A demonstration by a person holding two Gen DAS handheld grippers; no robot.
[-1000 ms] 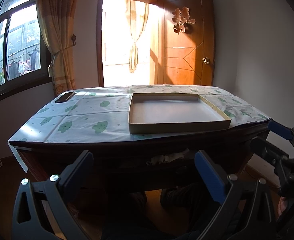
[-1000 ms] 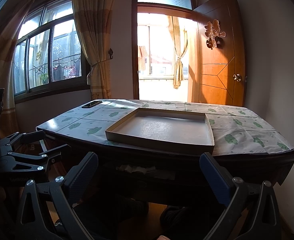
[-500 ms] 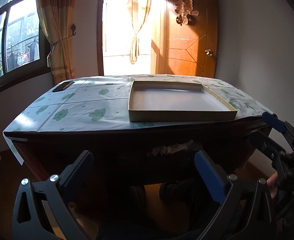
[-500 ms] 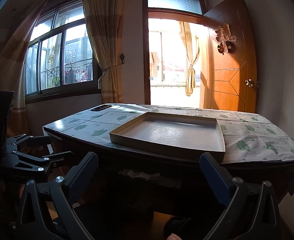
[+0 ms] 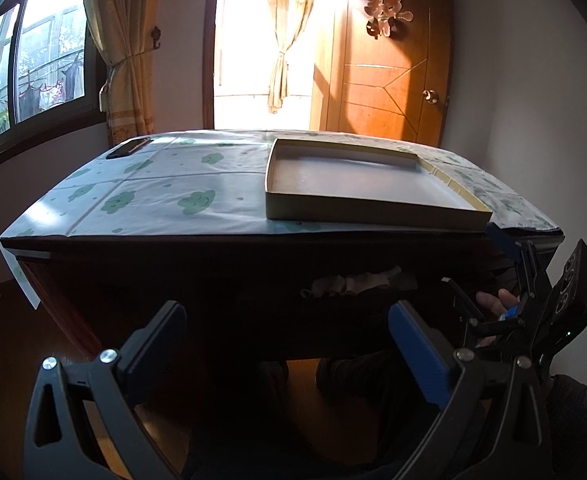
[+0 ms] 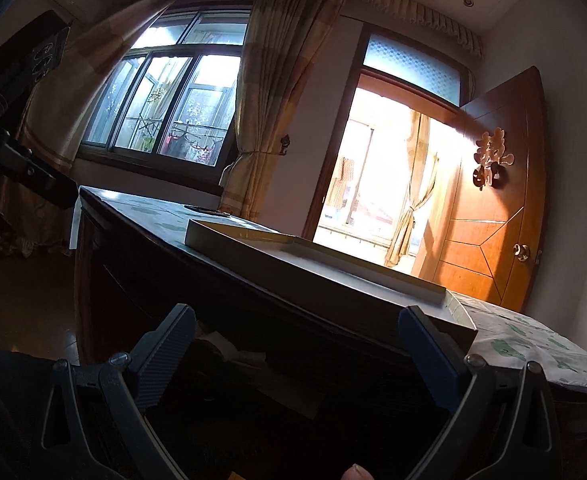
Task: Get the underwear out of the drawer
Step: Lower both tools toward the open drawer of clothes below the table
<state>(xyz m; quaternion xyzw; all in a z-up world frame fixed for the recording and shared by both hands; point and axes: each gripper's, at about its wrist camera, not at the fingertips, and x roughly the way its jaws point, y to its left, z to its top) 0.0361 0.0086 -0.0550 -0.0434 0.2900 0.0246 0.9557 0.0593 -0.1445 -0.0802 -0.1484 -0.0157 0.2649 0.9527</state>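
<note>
Lying ahead of the wide-open left tool (image 5: 285, 324), pale underwear (image 5: 357, 282), seemingly.

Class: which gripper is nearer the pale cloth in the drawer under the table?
Right. The right gripper is close under the table edge, cloth near its left finger. The left gripper sits further back from it.

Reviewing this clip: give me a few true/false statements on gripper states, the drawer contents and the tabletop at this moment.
1. The left gripper is shut on cloth. False: its jaws are wide apart and hold nothing.
2. Pale crumpled cloth shows in the dark drawer opening under the tabletop. True.
3. The shallow cardboard tray holds folded underwear. False: it looks empty.
4. A dark flat device lies on the far left corner of the tablecloth. True.
5. The right gripper is open. True.
</note>
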